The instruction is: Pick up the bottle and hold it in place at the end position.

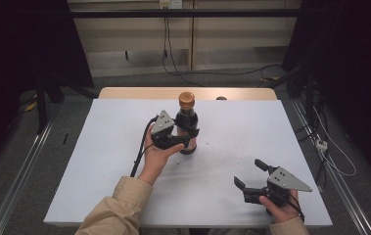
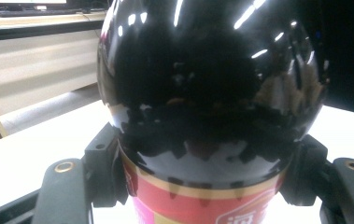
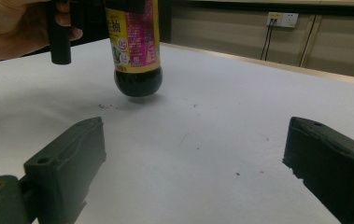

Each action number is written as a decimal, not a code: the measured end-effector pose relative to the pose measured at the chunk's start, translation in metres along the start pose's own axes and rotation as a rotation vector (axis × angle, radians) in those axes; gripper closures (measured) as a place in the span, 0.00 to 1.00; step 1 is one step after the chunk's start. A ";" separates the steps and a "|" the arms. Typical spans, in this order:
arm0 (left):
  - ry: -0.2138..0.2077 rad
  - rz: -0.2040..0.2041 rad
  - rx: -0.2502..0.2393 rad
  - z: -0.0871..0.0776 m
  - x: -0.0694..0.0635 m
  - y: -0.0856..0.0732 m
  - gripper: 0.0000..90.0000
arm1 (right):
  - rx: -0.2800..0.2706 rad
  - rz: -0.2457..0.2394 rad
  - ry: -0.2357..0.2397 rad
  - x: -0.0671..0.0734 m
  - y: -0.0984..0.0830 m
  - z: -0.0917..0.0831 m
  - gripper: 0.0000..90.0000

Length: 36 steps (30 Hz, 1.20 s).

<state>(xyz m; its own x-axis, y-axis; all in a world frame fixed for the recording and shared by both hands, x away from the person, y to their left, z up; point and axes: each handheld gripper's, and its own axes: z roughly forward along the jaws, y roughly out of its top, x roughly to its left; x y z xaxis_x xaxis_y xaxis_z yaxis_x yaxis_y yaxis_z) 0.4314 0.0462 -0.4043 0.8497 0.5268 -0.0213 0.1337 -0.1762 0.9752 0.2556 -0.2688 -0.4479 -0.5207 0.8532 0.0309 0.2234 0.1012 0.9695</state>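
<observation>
- The left tongs (image 1: 185, 139) are clamped on a dark bottle (image 1: 187, 125), one jaw on each side of its body, at the height of the label.
- In the left gripper view the jaws press against the bottle (image 2: 212, 93) just where the glossy black shoulder meets the top of the red and gold label (image 2: 198, 205).
- The bottle stands upright, with an orange-brown cap (image 1: 186, 100) on top, about midway between the bench's left and right edges and somewhat nearer its far edge than its near one.
- In the right gripper view the bottle's (image 3: 136, 51) rounded base hangs just above the bench (image 3: 221, 107), with a shadow under it; whether it touches the surface I cannot tell for certain.
- The left hand (image 1: 156, 156) holds the left tongs from the near side, a beige sleeve (image 1: 117, 208) coming in from the near edge.
- The right tongs (image 1: 249, 173) are open, their jaws wide apart with nothing between them.
- They sit near the bench's near right corner, well apart from the bottle, held by the right hand (image 1: 282, 208).
- In the right gripper view the jaws stand on either side of bare white bench top, pointing towards the bottle.
- The bench (image 1: 114, 147) has a white top, with a strip of wood (image 1: 139, 93) showing along its far edge.
</observation>
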 end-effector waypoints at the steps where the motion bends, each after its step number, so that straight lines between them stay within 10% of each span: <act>1: -0.002 -0.002 -0.002 0.001 0.001 0.000 0.34 | 0.000 0.001 0.000 0.000 0.000 0.000 0.06; 36: -0.048 0.010 0.022 0.031 0.010 -0.002 0.34 | -0.004 0.017 0.002 -0.004 -0.002 -0.002 0.06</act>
<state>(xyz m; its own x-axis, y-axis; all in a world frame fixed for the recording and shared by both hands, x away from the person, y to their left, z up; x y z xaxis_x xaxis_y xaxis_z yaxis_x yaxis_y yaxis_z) 0.4559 0.0260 -0.4135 0.8744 0.4847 -0.0228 0.1362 -0.2000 0.9703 0.2557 -0.2735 -0.4495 -0.5189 0.8535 0.0478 0.2289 0.0849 0.9697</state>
